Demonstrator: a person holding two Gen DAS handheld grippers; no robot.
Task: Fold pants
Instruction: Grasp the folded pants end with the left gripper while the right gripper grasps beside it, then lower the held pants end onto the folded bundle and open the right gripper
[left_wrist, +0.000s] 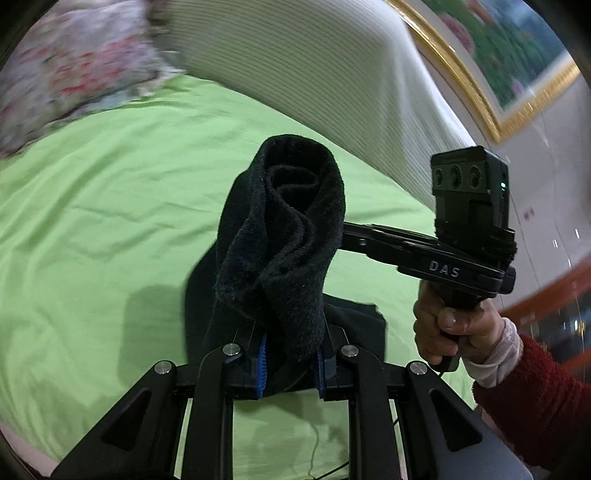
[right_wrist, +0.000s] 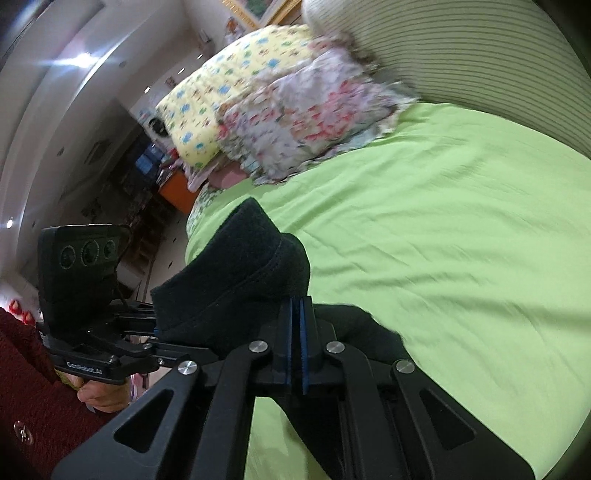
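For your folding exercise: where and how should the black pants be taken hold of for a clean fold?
Grip the black pants at one thick seamed edge, at two spread points, coming in level from the near side of the green bed. Both the left gripper and right gripper pinch there now, so the fabric hangs bunched between them.

I'm working in a home bedroom. A green sheet (right_wrist: 443, 229) covers the bed, with quilts (right_wrist: 280, 122) (floral) and a gilt-framed picture (left_wrist: 498, 55).

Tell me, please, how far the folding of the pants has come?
Done: both grippers have picked up the pants. In hand: left gripper and right gripper are each shut on bunched black cloth, held above the sheet. Left: no neat fold shows yet; the pants must still be laid flat and folded.
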